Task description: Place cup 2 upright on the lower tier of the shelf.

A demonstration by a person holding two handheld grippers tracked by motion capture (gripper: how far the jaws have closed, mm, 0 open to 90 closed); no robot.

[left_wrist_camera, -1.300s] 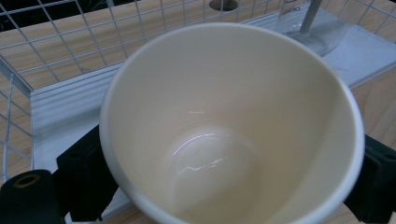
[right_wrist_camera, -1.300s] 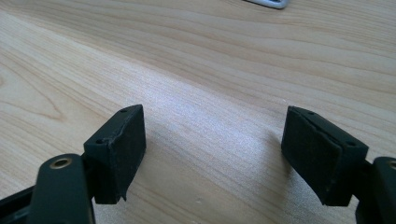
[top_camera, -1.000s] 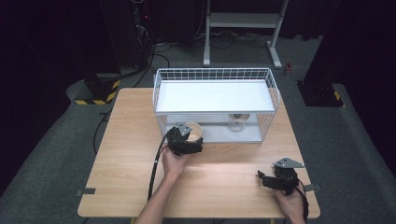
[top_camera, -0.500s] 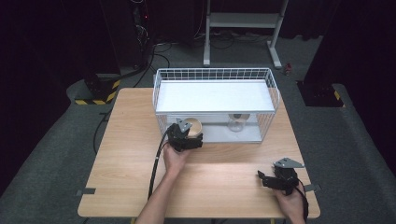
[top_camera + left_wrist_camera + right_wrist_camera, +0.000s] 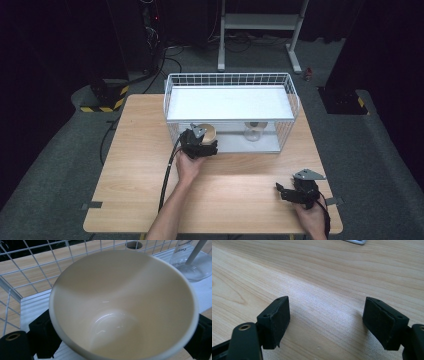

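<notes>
A cream ceramic cup (image 5: pixel 120 305) lies tilted with its mouth toward the camera in the left gripper view. My left gripper (image 5: pixel 122 340) is shut on it, one black pad (image 5: pixel 42 332) on each side of its wall. In the high view the cup (image 5: pixel 209 132) sits at the front opening of the white wire rack (image 5: pixel 230 80), over its lower shelf, with the left gripper (image 5: pixel 202 144) just behind it. My right gripper (image 5: pixel 281 193) rests low over the table (image 5: pixel 135 150) near the front right corner. Its jaws (image 5: pixel 334 322) stand open with only bare wood between them.
A clear stemmed glass (image 5: pixel 254 131) stands on the rack's lower shelf to the right of the cup; the glass (image 5: pixel 193 263) is at the upper right in the left gripper view. The rack's white top shelf (image 5: pixel 230 102) overhangs the lower one.
The left gripper and the cup have edged a little farther toward the rack. The right gripper has stayed where it was.
</notes>
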